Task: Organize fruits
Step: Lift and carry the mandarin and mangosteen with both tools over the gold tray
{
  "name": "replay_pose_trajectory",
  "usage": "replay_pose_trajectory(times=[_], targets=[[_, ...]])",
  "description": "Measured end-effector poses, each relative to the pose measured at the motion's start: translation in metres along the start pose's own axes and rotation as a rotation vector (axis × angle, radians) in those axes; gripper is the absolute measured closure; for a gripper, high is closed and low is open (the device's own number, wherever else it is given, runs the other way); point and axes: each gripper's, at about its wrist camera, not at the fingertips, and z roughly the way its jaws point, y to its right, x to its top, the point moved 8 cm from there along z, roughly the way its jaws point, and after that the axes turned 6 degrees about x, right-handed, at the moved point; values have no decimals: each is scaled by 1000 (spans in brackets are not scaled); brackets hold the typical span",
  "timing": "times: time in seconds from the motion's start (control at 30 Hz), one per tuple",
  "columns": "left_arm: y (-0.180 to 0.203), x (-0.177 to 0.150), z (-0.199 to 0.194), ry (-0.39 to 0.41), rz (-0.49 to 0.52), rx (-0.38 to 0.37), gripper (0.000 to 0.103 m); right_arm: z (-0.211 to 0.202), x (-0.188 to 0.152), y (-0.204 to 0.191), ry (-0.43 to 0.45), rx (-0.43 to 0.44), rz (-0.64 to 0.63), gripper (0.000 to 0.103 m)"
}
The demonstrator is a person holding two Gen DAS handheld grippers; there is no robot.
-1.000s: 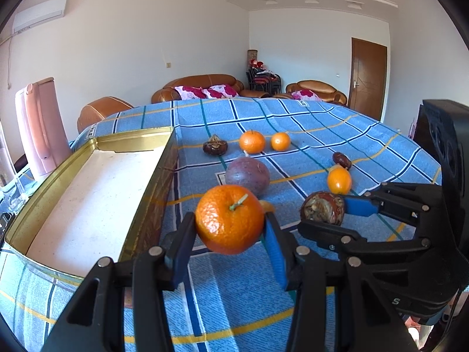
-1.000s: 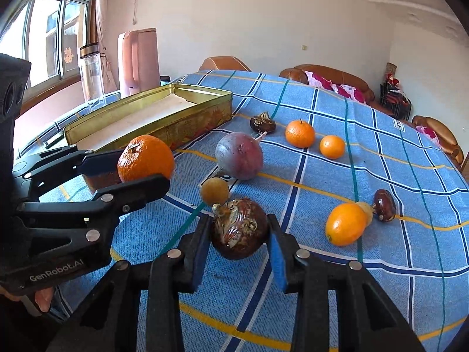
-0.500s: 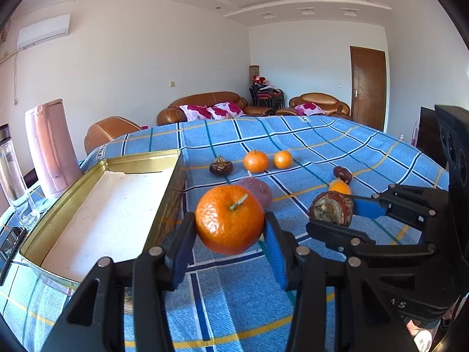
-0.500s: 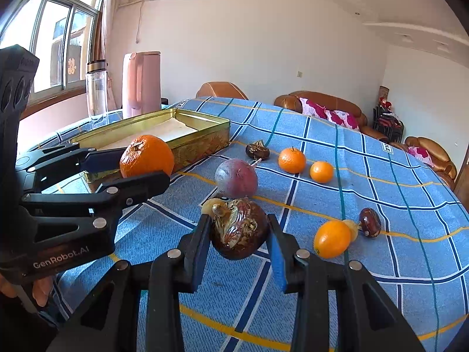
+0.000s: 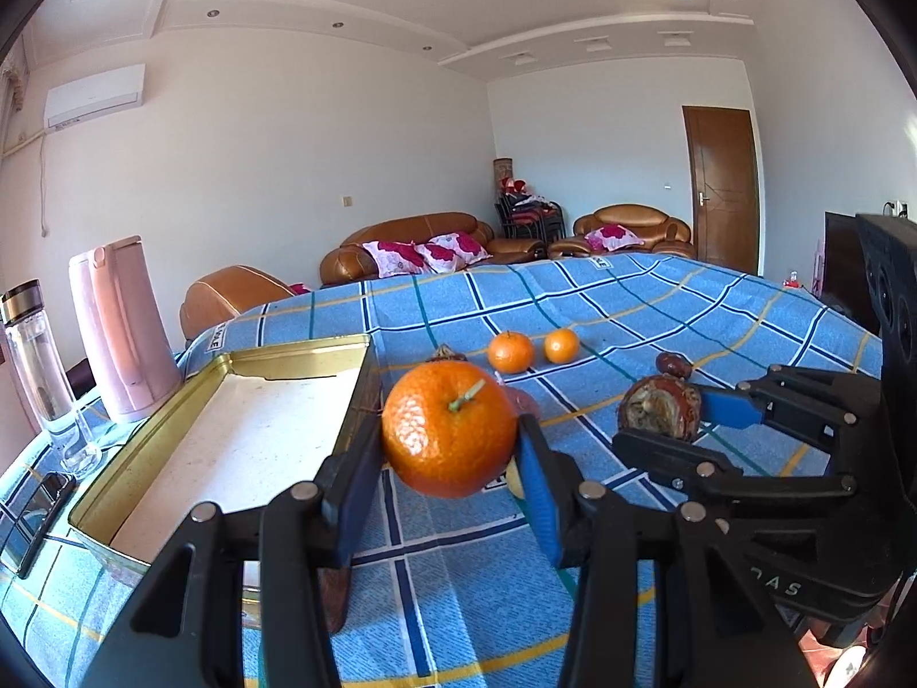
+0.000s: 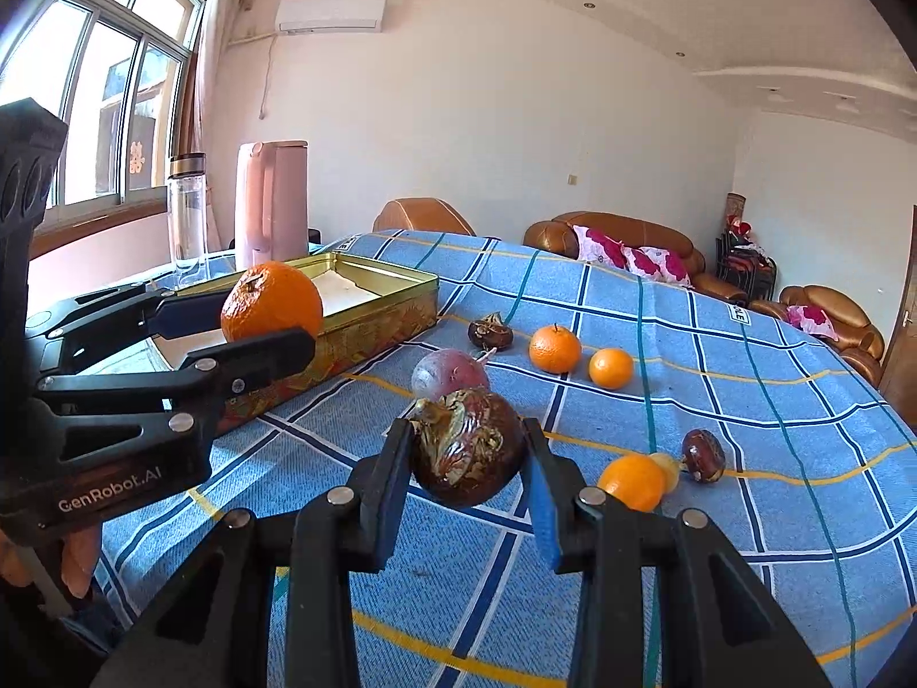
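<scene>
Holding one fruit in each claw, we carry both clear of the bench so they can go to the gold tin together. Our left claw is clamped on the big orange, its pads pressing the fruit's sides with the stem facing up, just beside the tin's near wall. Our right claw is closed on the dark wrinkled fruit, gripped across its middle so it cannot roll out. The tin lies open and looks empty, which we judge makes it the likely drop place. On the blue checked cloth wait two small oranges, a purple round fruit and several smaller ones, well apart.
</scene>
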Motion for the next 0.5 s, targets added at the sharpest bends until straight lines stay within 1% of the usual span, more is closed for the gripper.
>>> replay_pose_trajectory(times=[0.5], targets=[[-22,9,0,24,-12,58,55,-2,18,-4,39,-3,-19,64]])
